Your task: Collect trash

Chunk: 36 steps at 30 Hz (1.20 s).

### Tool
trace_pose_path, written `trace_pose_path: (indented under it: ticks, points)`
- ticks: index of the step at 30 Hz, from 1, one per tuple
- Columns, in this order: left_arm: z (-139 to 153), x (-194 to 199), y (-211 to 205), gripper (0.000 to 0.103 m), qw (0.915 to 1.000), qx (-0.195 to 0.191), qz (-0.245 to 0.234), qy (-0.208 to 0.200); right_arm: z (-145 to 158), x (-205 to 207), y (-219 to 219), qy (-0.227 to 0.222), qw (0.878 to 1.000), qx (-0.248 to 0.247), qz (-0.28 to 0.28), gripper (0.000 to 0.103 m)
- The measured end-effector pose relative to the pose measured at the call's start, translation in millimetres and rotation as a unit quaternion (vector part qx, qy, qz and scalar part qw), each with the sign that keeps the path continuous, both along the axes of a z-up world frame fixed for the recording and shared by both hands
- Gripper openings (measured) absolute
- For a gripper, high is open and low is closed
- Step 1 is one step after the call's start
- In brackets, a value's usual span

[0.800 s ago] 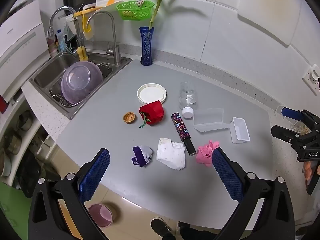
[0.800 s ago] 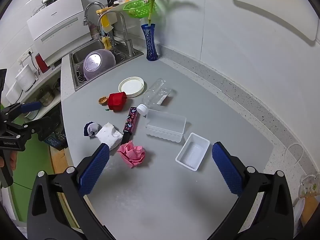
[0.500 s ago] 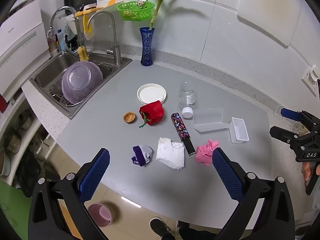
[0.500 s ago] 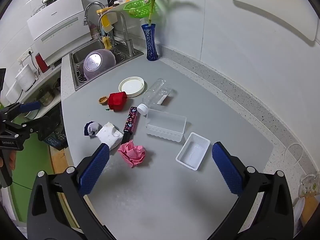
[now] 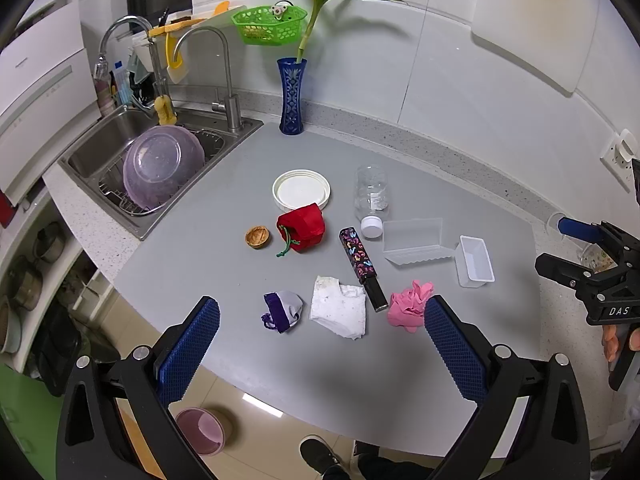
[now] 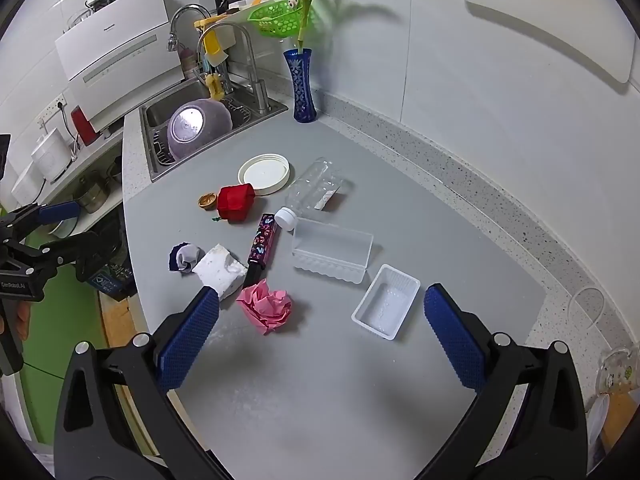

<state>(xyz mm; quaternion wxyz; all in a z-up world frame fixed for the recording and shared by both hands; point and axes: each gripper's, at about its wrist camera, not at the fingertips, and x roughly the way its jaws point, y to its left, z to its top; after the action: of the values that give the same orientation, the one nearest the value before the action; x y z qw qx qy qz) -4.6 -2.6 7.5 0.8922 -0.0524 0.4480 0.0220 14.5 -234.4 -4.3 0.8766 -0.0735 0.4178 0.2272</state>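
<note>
Nothing has shifted since earlier: both my left hand-held gripper (image 5: pixel 320 340) and right hand-held gripper (image 6: pixel 320 332) hover wide open and empty, choosing trash; the crumpled pink paper wad (image 6: pixel 266 308) lies nearest the tabletop's (image 6: pixel 400 208) front edge.

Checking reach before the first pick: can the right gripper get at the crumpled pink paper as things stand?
Probably yes. The right gripper is open and empty, and the crumpled pink paper lies just ahead of its left finger on bare counter, with nothing between them.

A home kitchen is showing here: a steel sink (image 5: pixel 100 148) with faucet (image 5: pixel 224 76), pots (image 5: pixel 28 284) on shelves, and probably a dishwasher (image 6: pixel 116 68) sitting alongside.
</note>
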Motion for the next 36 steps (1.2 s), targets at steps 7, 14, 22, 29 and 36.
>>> trace_pose_path:
  ticks: [7,14,22,29,36]
  points:
    - [-0.6,-0.9,-0.7,0.098,1.0000,-0.001,-0.001,-0.001,0.1,-0.7,0.1,-0.001,1.000,0.000,0.000,0.100]
    - [2.6,-0.8,-4.4,0.098,1.0000,-0.001,-0.002,-0.002,0.2,-1.3,-0.3,-0.001,1.000,0.000,0.000,0.100]
    - [2.8,0.5,-5.7,0.098,1.0000,-0.001,-0.004,-0.002,0.3,-1.4,-0.6,-0.001,1.000,0.000,0.000,0.100]
    - [1.5,1.8,-5.3,0.098,1.0000,-0.001,-0.005,-0.001,-1.9,0.6,-2.3,-0.001,1.000,-0.001,0.000,0.100]
    - [2.8,2.6,-5.8,0.098,1.0000,-0.003,-0.008,-0.002,0.1,-1.5,-2.2,-0.001,1.000,-0.001,-0.001,0.100]
